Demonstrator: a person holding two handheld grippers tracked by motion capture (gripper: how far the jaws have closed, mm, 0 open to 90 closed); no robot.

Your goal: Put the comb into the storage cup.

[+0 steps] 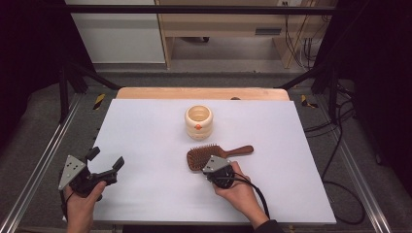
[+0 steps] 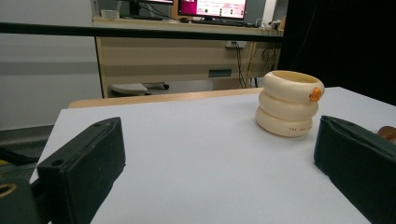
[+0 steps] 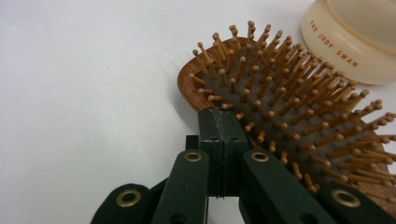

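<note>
Wooden and bristle-side up, the paddle hairbrush [image 1: 204,156] lies near the middle of the white worktop [image 1: 145,136] in the high view, its handle pointing away to the right. I have the right hand-held gripper [image 1: 210,163] pressed in at the near edge of the brush head, low and flat, which I judge is the only angle that lets the jaws bite the thin rim without fouling the pins. Just beyond the brush stands the cream ringed cup [image 1: 198,122], apart from it, mouth up; I take it as the likely place for the brush, so leaving it upright and unobstructed makes sense. My left hand-held gripper [image 1: 104,162] rests at the near left of the worktop, well apart from both, out of the way.

From the left gripper view, the jaws stand wide apart with nothing between them, tilted up off the white sheet. The ringed cup [image 2: 289,103] sits ahead and to the right, its orange spot facing that side, and a sliver of the brush's brown wood [image 2: 387,133] peeks past the right jaw.

From the right gripper view, the two jaws are closed tight together on the wooden rim of the hairbrush [image 3: 299,107], at the edge of the bristle bed. The grip is at the head, far from the handle, so I expect the handle end to sag when lifted. The cup's base [image 3: 345,42] shows at the upper right.
</note>
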